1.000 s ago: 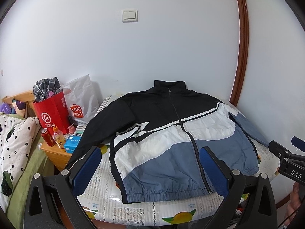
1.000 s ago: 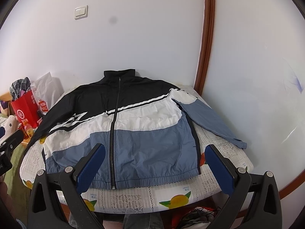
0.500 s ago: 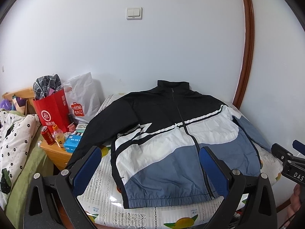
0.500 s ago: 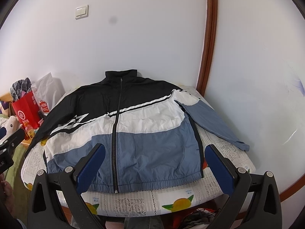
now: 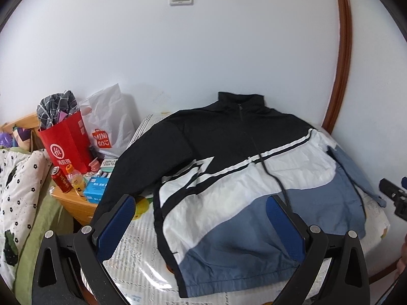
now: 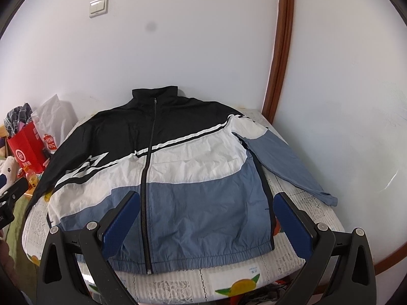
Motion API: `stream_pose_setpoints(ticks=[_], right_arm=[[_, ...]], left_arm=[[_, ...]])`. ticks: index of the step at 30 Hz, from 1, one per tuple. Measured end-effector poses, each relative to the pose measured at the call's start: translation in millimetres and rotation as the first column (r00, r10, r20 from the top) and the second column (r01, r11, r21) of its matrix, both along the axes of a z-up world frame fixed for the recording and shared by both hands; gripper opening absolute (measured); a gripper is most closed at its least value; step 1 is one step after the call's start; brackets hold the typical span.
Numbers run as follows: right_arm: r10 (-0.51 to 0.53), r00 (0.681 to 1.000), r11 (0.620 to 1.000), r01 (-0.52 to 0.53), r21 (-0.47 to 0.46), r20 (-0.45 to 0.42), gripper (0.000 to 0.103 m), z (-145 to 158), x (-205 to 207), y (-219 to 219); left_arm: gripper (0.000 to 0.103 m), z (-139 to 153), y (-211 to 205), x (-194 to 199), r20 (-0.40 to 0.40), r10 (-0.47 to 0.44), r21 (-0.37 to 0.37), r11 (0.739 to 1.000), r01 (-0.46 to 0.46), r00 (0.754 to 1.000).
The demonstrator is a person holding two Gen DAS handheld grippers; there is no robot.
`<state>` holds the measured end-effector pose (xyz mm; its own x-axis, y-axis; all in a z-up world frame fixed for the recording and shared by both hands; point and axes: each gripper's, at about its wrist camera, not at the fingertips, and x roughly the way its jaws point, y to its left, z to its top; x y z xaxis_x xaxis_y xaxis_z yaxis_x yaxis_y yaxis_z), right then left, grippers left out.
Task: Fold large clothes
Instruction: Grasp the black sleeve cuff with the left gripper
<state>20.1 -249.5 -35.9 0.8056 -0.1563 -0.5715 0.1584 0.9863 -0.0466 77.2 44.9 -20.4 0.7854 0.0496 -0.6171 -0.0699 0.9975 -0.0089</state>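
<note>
Compared with one second ago, both grippers have come closer to the jacket [image 5: 244, 190], which now fills more of each view.

From the left wrist, the left gripper [image 5: 201, 208] hangs above the jacket's left front with its blue pads wide apart and nothing between them. The jacket lies flat and zipped on the table [image 5: 137, 244], collar toward the wall. A red bag [image 5: 66, 145] stands on the nightstand [image 5: 76, 203] beside it.

From the right wrist, the right gripper [image 6: 207, 204] hovers over the hem, fingers [image 6: 122, 222] spread wide, holding nothing. One blue sleeve [image 6: 287, 162] stretches out to the right on the table.
</note>
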Motion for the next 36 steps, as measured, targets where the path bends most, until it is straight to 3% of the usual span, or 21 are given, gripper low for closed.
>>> stream_pose_setpoints(ticks=[11,18,28,34,36], right_arm=[[-0.003,1.000,0.999,0.004,0.032,-0.023,0.103,-23.6,54.1,5.6],[0.029,0.999,0.990,-0.025,0.141,-0.030,0.101,-46.4,83.0,6.1],[-0.018,0.991,0.992,0.035,0.120,-0.134,0.097,-79.9,123.9,1.9],[-0.033,0.985,0.994,0.051,0.102,-0.167,0.097,-86.2,136.5,-1.3],[-0.037,0.984,0.993,0.056,0.102,-0.174,0.097,-86.5,140.7,-2.0]], left_arm=[[0.102,-62.2,78.2,46.5,-0.134,0.131,0.002,0.991,-0.132,0.982],[0.102,-106.2,125.4,67.2,-0.196,0.204,0.019,0.979,-0.204,0.959],[0.098,-147.9,154.8,98.2,-0.252,0.220,0.056,0.976,-0.212,0.943],[0.080,-155.3,153.8,112.2,-0.237,0.209,0.080,0.977,-0.195,0.949],[0.058,-153.6,154.5,116.0,-0.231,0.205,0.068,0.979,-0.194,0.951]])
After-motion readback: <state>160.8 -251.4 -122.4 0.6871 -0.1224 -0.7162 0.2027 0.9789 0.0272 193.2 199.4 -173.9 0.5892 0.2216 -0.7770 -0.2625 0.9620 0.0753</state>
